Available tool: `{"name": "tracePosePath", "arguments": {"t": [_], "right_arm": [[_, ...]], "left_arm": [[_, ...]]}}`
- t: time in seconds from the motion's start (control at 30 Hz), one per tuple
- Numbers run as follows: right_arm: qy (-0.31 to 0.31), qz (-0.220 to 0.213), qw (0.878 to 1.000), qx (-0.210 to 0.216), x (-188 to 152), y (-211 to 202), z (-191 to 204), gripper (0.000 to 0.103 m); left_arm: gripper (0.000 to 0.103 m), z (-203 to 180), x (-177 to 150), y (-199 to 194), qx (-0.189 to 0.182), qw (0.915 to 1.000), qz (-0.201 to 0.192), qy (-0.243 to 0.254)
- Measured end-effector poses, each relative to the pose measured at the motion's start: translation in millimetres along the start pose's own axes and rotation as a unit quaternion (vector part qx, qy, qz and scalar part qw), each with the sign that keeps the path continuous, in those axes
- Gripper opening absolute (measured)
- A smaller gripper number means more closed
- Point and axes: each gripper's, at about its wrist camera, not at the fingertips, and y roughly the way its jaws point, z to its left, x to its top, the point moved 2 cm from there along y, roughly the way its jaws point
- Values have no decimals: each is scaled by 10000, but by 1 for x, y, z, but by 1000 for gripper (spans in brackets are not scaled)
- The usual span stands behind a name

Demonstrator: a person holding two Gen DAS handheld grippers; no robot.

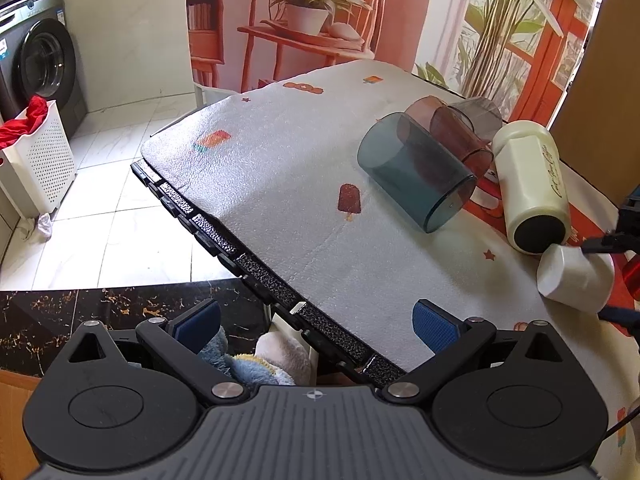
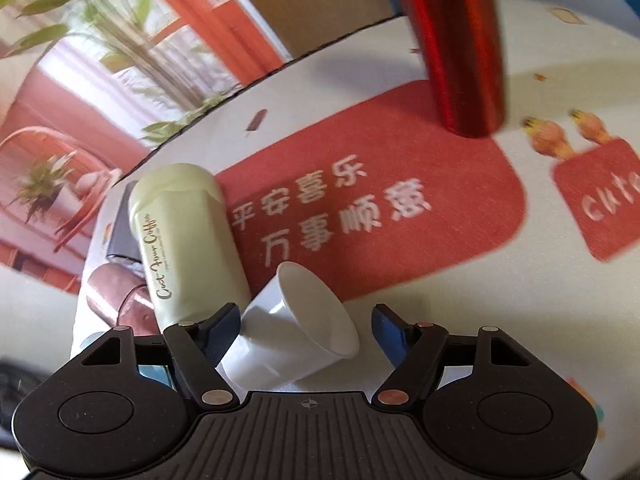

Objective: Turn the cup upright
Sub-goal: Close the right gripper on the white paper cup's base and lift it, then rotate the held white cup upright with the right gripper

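Right tongs (image 2: pixel 306 326) gape wide around the tipped white cup (image 2: pixel 292 336), ready to grip; left tongs (image 1: pixel 316 326) idle, wide, empty.

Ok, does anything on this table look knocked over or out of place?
Yes. Several cups lie on their sides: the blue cup, a reddish clear cup behind it, the cream tumbler and the small white cup, which sits between the open fingers of the right tool. Only the red tumbler stands upright. Nothing appears spilled.
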Motion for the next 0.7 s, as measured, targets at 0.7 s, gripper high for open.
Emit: {"name": "tracePosePath", "arguments": {"t": [0.7], "right_arm": [[900,493,9940,381,-5,27,-2,63]], "left_arm": [[103,-1,-1,2,-19,10000,-26,47]]}}
